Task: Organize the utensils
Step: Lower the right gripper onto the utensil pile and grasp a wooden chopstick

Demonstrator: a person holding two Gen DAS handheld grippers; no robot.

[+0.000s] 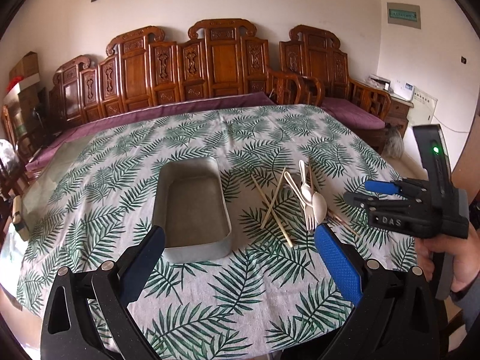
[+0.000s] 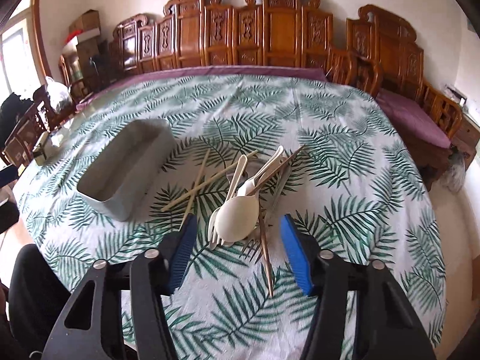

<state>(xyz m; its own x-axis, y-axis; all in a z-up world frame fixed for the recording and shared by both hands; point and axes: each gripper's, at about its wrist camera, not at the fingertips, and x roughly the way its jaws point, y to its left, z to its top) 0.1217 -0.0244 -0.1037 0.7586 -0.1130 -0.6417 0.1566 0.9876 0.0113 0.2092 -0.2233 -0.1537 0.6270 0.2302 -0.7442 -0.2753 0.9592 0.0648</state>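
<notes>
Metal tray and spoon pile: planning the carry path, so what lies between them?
Two crossed pale chopsticks lie on the cloth between the metal tray and the spoon pile, clearest in the left wrist view.

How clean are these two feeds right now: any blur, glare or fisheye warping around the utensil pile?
Left wrist view: sharp, soft even daylight, faint shadows; the utensil pile is crisp, the tray shows no glare. Right wrist view: softer, the tablecloth leaves smear slightly. Both: strong fisheye bending at the edges, dark corners.

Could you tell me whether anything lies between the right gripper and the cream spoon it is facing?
Nothing visible does. The right gripper stands open just short of the cream spoon, which lies on top of the utensil pile, with only bare tablecloth under the gap.
</notes>
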